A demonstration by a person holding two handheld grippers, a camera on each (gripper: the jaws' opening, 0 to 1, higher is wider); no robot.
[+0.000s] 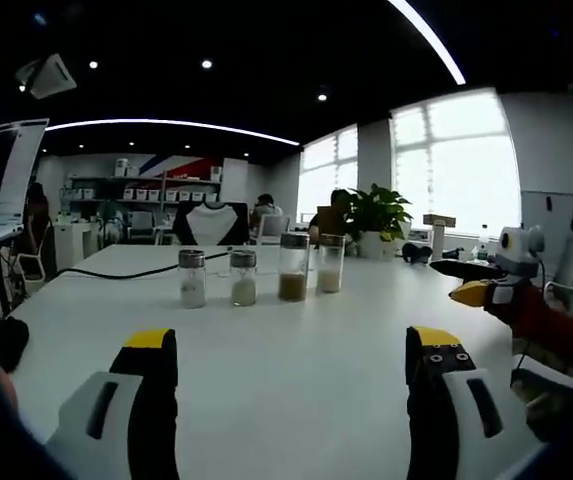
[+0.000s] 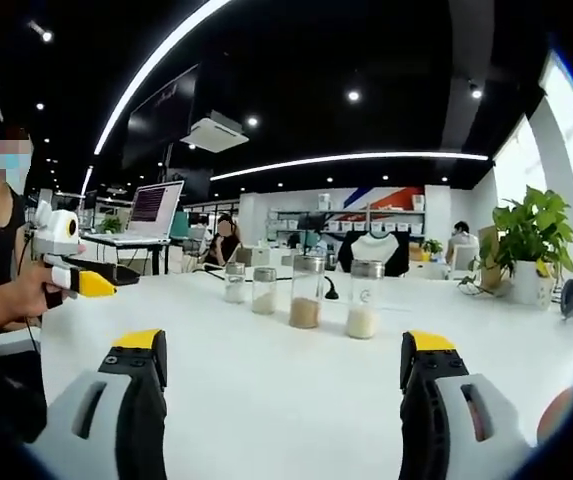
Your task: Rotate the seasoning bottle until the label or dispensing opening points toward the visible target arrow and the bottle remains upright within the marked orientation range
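Ahead we see four seasoning bottles (image 1: pixel 292 267) upright in a row mid-bench (image 1: pixel 296 370), our left claw (image 1: pixel 291 375) wide and empty, our right claw (image 2: pixel 283 375) likewise, both well short.

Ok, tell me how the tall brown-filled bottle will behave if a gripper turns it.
The brown-filled bottle is tall and narrow, so it may tip if pushed high. Its clear wall looks smooth, perhaps slippery. It is only about a third full, so probably light.

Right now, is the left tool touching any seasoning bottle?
Apart. Left gripper view: the left tool stands open, with bare table between it and the seasoning bottles.
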